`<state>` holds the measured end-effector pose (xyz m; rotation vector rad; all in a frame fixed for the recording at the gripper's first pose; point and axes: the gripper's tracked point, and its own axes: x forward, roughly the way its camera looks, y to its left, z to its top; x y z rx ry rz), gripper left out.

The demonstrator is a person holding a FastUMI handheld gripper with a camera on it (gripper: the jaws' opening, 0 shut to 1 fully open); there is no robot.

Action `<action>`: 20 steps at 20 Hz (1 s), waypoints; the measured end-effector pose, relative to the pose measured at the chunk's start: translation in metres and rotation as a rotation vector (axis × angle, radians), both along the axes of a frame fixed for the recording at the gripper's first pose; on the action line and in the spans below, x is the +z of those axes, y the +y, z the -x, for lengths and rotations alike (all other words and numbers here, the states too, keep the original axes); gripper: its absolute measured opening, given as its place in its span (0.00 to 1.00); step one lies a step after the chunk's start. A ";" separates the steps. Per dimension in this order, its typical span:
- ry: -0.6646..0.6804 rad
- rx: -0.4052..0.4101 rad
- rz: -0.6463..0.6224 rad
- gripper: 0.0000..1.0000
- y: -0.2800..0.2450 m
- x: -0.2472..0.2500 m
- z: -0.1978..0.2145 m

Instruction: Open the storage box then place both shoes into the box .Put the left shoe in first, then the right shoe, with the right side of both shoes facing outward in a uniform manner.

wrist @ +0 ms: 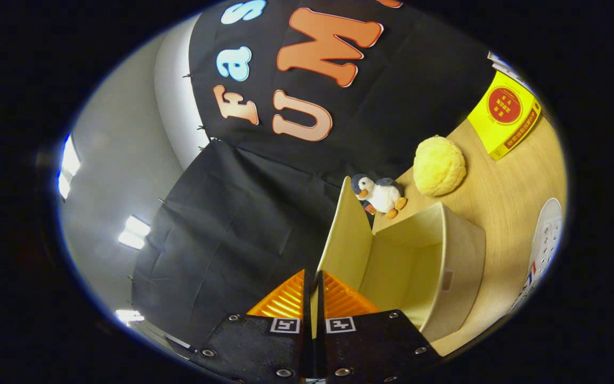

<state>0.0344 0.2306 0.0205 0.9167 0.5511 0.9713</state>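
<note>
While its orange ribbed fingers (285, 301) pinched the lid of the open cream fabric storage box (448, 256), the gripper (312, 288) was rolled sideways.

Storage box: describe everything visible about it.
The storage box is cream, with smooth stiff-looking walls. It lies open on the wooden table, its empty inside in view. Its lid stands swung out, and the gripper has its orange fingers closed on the lid's edge. A penguin toy sits just beyond the box.
</note>
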 end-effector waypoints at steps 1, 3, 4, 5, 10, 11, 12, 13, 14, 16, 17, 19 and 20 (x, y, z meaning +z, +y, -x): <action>-0.010 -0.006 0.006 0.04 0.009 0.007 0.001; -0.024 -0.002 0.010 0.03 0.030 0.020 0.006; -0.020 -0.003 0.013 0.03 0.041 0.025 0.008; -0.021 0.001 0.012 0.03 0.053 0.030 0.013; -0.041 -0.014 0.055 0.04 0.110 0.043 0.018; -0.049 -0.020 0.070 0.06 0.120 0.043 0.019; -0.061 -0.019 0.087 0.08 0.130 0.044 0.018; -0.072 -0.025 0.112 0.09 0.139 0.043 0.018; -0.083 -0.031 0.135 0.12 0.144 0.039 0.019; -0.081 -0.040 0.189 0.33 0.161 0.034 0.017; -0.081 -0.033 0.199 0.50 0.170 0.034 0.019; -0.102 -0.037 0.167 0.90 0.178 0.041 0.021; -0.102 -0.055 0.167 0.97 0.177 0.042 0.019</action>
